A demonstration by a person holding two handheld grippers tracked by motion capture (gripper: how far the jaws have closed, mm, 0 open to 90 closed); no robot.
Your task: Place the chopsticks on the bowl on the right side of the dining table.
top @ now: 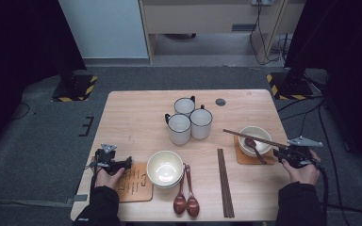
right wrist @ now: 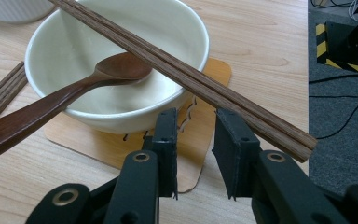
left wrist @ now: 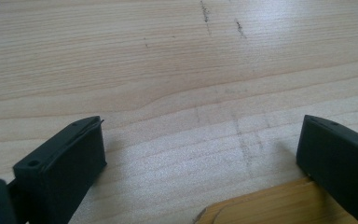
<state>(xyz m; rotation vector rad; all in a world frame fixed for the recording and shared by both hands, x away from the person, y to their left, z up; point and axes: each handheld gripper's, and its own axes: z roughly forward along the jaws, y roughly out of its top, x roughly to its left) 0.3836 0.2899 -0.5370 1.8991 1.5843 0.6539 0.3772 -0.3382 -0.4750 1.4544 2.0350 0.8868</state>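
A white bowl (top: 255, 136) (right wrist: 74, 42) sits on a wooden coaster (top: 242, 157) (right wrist: 216, 70) at the right. A dark wooden spoon (top: 254, 147) (right wrist: 51, 102) leans in it, and a pair of chopsticks (top: 245, 135) (right wrist: 186, 74) lies across its rim. Their near ends reach over the right jaw of my right gripper (top: 279, 154) (right wrist: 196, 116). That gripper is open, low beside the coaster, with nothing between its jaws. My left gripper (top: 128, 161) (left wrist: 200, 140) is wide open just above the table (left wrist: 168, 56), at the corner of another coaster (top: 134, 186) (left wrist: 270, 205).
Three white mugs (top: 188, 120) stand together at the table's middle back. A second white bowl (top: 165, 168) sits at the front centre, with two wooden spoons (top: 185, 200) and another pair of chopsticks (top: 225, 181) to its right. Dark stands flank the table's far corners.
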